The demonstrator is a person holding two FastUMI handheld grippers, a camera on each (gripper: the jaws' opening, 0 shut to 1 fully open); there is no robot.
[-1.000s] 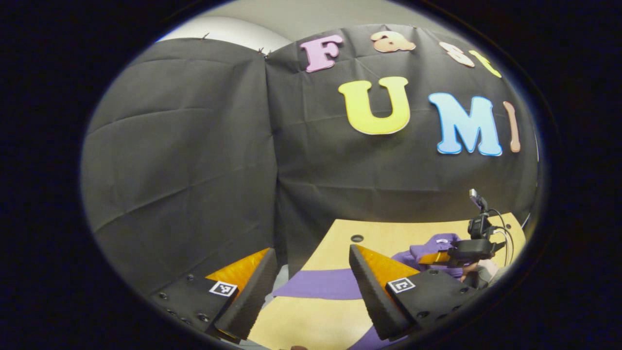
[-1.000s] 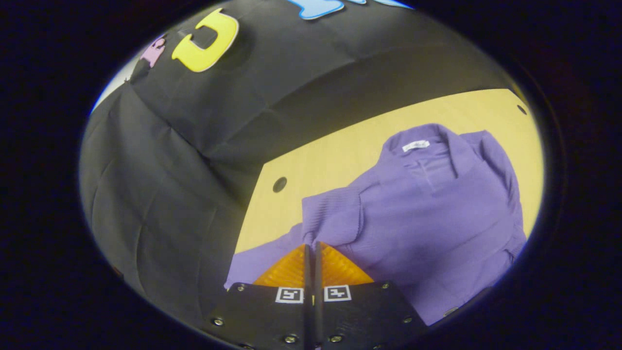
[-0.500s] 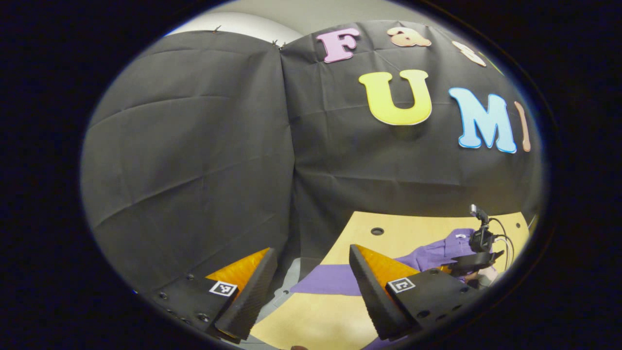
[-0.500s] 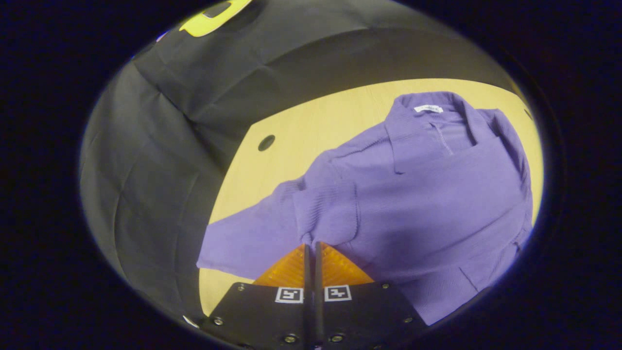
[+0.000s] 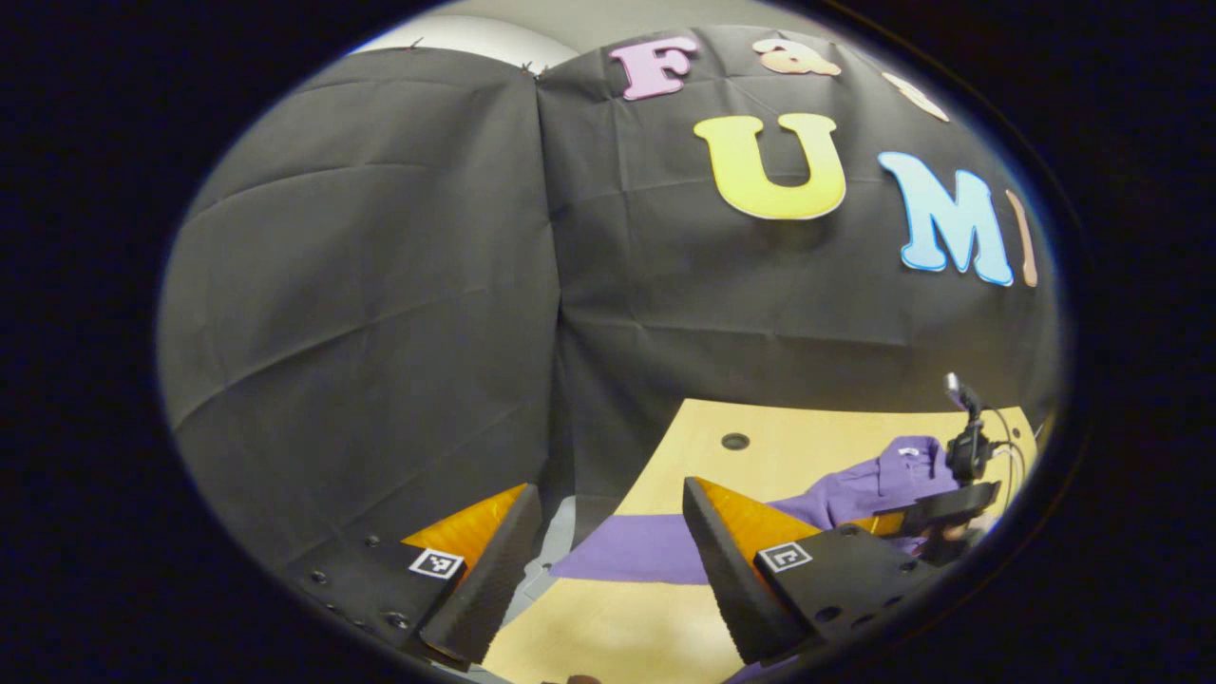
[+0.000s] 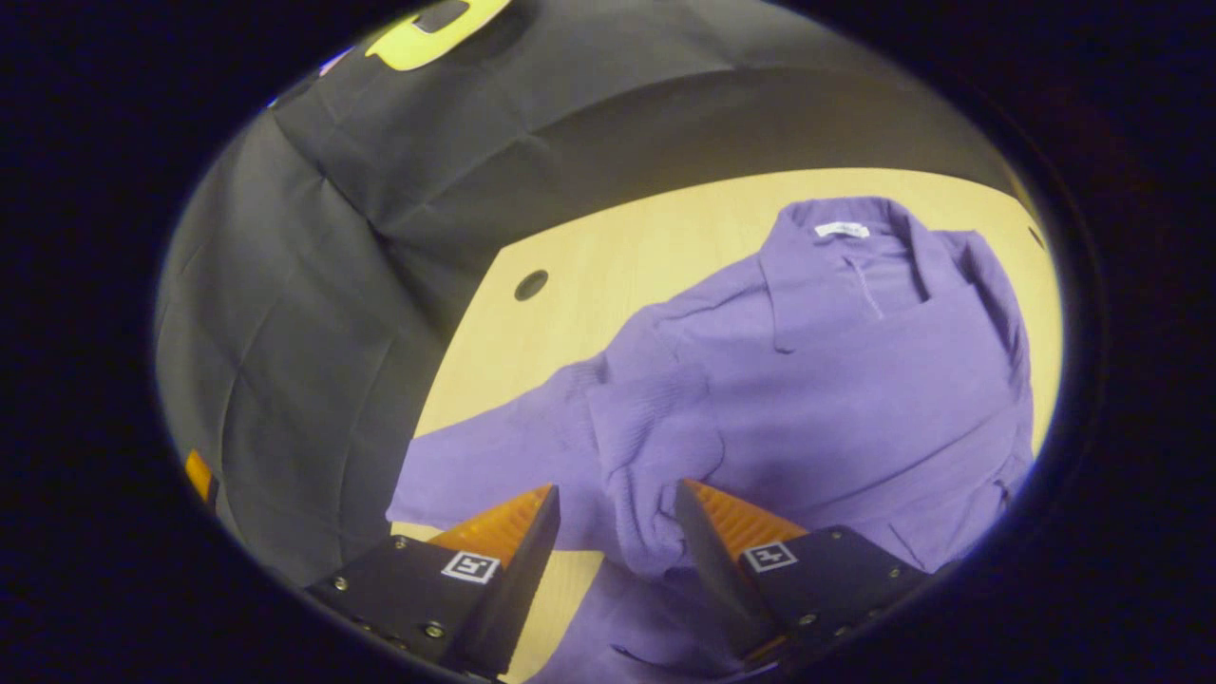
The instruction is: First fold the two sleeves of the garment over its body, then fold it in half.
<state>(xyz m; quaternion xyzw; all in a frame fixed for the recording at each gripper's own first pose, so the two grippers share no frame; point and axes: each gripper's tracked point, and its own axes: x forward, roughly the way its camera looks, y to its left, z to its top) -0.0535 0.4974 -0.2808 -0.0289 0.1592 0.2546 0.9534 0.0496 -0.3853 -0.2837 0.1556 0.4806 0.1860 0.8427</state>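
A purple collared garment (image 6: 836, 380) lies spread on the light wooden table (image 6: 608, 266), collar (image 6: 836, 233) at the far end. One sleeve (image 6: 475, 475) runs out to the left, and its end is doubled back in a bunched fold (image 6: 646, 446). My right gripper (image 6: 616, 494) is open, its fingers standing on either side of that fold without pressing it. My left gripper (image 5: 608, 532) hangs open over the table's left edge, holding nothing, with the purple sleeve (image 5: 627, 551) lying beyond its fingers. The right gripper (image 5: 940, 508) appears far right over the garment.
The booth's black cloth wall (image 5: 380, 285) stands close behind and left of the table. A round cable hole (image 6: 530, 285) sits in the table's far left corner. Bare wood (image 5: 608, 627) lies in front of the sleeve.
My right gripper was shut on the sleeve's fold and has now opened, leaving the fabric bunched between its fingers. The left gripper has only shifted slightly.
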